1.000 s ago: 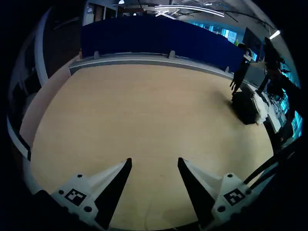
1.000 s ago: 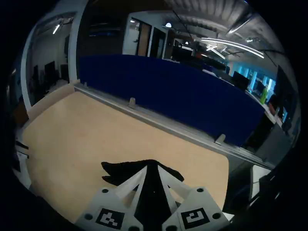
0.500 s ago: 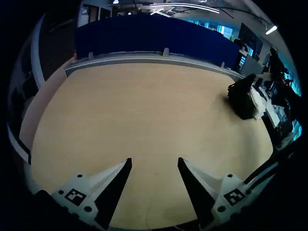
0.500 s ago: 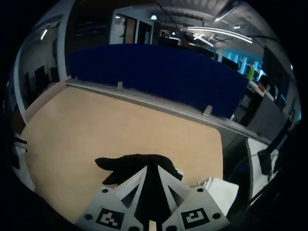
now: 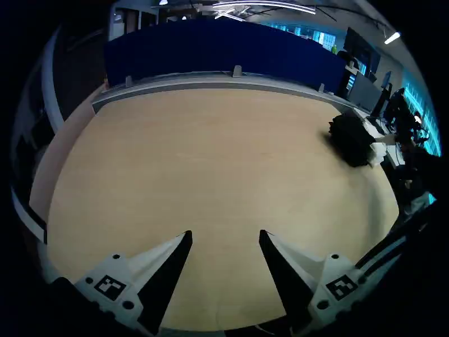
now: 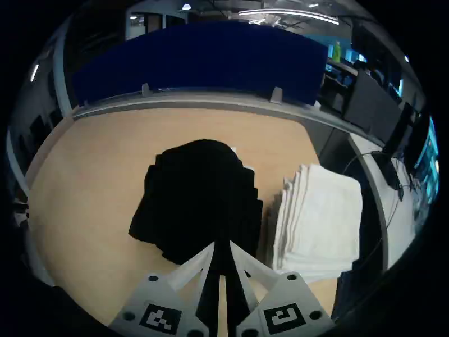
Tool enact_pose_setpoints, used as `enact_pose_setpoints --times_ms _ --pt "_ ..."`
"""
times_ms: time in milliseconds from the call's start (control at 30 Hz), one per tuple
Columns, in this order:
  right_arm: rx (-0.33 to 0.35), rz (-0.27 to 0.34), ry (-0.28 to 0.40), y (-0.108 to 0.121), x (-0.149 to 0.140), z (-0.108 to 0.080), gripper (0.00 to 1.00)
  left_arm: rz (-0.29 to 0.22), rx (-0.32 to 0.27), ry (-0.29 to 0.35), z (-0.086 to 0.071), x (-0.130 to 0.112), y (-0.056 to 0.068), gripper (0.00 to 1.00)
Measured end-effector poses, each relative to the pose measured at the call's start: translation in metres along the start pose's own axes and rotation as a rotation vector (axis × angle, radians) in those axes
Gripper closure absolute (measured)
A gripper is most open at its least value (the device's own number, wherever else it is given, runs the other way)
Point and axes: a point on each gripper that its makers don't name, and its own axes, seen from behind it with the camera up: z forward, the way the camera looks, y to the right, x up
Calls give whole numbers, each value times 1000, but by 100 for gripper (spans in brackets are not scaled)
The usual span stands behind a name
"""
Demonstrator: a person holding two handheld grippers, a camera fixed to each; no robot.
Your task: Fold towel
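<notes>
In the right gripper view a black towel (image 6: 196,196) lies folded on a dark pile on the wooden table (image 6: 84,185). My right gripper (image 6: 221,244) sits at the pile's near edge, its fingers close together on the black cloth. Seen from the left gripper view, the same black pile (image 5: 351,139) is far off at the table's right edge. My left gripper (image 5: 224,233) hovers open over bare wood (image 5: 213,151) with nothing between its fingers.
A stack of folded white towels (image 6: 320,224) lies right beside the black pile, near the table's right edge. A blue partition (image 5: 224,50) with a grey rail runs along the far side. Desks and monitors (image 6: 393,129) stand beyond the right edge.
The right gripper has tipped down and moved towards the table's right side, bringing the black towel onto the pile beside the white stack. The left gripper has barely shifted.
</notes>
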Motion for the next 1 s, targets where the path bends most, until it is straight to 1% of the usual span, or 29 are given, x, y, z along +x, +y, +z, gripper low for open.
enact_pose_setpoints --times_ms 100,267,367,500,633,700,867,967,1000 --pt "-12 22 -18 1 -13 9 96 6 -1 -1 -1 1 3 12" --pt "-15 39 -16 -2 -20 19 96 13 2 -2 -3 1 5 12" --pt "-20 40 0 -2 -17 18 96 15 2 -2 -3 1 6 12" --pt "-32 48 34 -1 -10 14 94 19 2 -3 -3 2 7 12" --pt "-40 52 65 -1 -3 5 85 25 1 -1 -3 4 7 12" --pt "-52 49 75 0 -2 -1 75 27 0 0 -3 6 8 12" --pt "-71 36 86 1 -5 -12 59 26 -3 2 -3 8 8 12" --pt "-68 31 100 -4 -3 -16 49 28 -5 1 -3 8 9 12" --pt "-66 29 105 -6 -1 -16 41 29 -5 0 -3 8 9 12"
